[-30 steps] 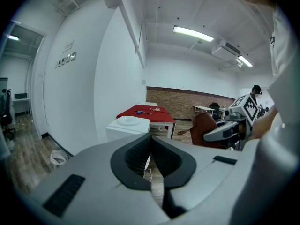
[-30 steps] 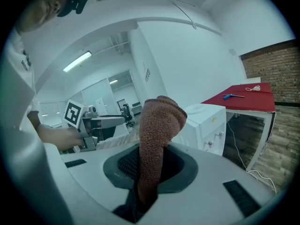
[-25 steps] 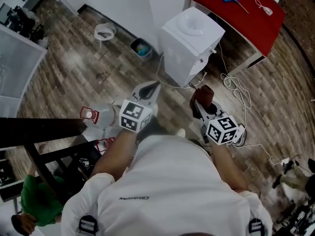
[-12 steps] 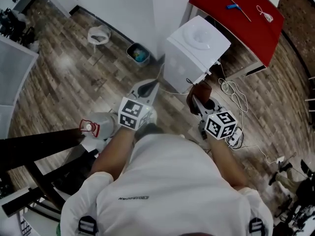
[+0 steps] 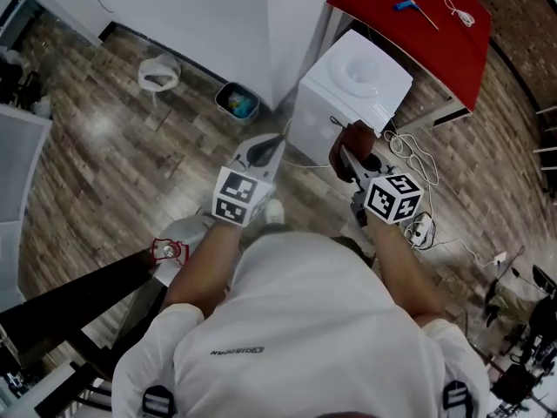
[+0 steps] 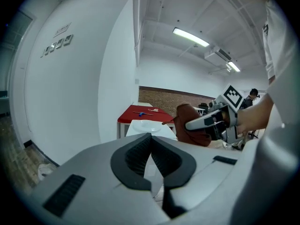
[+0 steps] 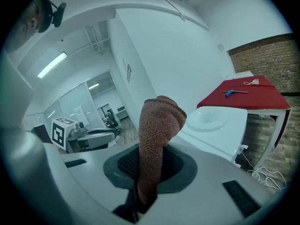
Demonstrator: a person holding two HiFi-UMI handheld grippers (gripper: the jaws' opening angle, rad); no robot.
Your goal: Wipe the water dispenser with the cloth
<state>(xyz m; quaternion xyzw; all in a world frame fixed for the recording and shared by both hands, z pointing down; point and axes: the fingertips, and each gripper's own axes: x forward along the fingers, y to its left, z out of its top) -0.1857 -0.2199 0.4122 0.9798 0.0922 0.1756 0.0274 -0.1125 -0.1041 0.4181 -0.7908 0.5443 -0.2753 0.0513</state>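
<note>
Brown cloth [image 7: 157, 135] pinched in your right gripper [image 5: 346, 157] | just beside front edge of water dispenser [image 5: 352, 81] | your left gripper [image 5: 277, 146] closed, empty

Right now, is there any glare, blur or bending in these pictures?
Head view: sharp, even light, a pale sheen on the floor. Left gripper view: fisheye bending, dark corners, ceiling lamp blown out. Right gripper view: same bending, bluish cast, cloth crisp.

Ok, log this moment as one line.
phase: pre-wipe | right gripper: shut on cloth | left gripper: shut, empty | dispenser: cloth beside it, contact unclear
</note>
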